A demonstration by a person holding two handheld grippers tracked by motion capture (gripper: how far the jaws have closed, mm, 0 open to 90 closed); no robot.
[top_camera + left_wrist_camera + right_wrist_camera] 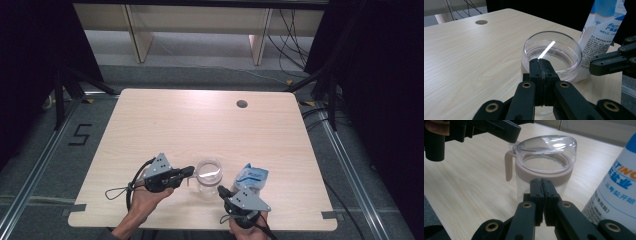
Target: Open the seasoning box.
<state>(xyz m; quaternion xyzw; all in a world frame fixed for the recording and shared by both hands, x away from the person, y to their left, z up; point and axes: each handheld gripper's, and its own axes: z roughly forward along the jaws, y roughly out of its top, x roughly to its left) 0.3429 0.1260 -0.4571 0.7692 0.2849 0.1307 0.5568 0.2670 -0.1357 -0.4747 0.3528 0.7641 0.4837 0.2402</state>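
In the high view, a clear jar (pixel 209 175) with a transparent lid stands on the light wooden worktop (pixel 200 125), near the front edge and about midway across. The left hand-held gripper (pixel 188 171) comes in from the left, held in the person's left hand (pixel 145 197), with its black jaws pressed together and their tip right at the jar's left side. The right hand-held gripper (pixel 221 190) sits just in front of the jar, on its right, its jaws also pressed together and pointing toward the jar's base. A white and blue bag of salt (pixel 251 176) stands just right of the jar. A round cable hole (pixel 242 104) lies well apart, near the far edge of the worktop

In the left gripper view, the closed jaws of the left hand-held gripper (pixel 541 60) reach the near rim of the clear jar (pixel 552 53), pinching nothing. The bag of salt (pixel 600 30) stands directly behind the jar, touching or almost touching it. The right hand-held gripper (pixel 594 66) enters from the right

In the right gripper view, the right hand-held gripper (pixel 541 180) has its jaws shut and empty, just in front of the jar (pixel 544 170), which has a pinkish collar and a small handle on its left. The left hand-held gripper (pixel 517 132) hovers by the lid's upper left edge. The bag of salt (pixel 616 187) is at the right
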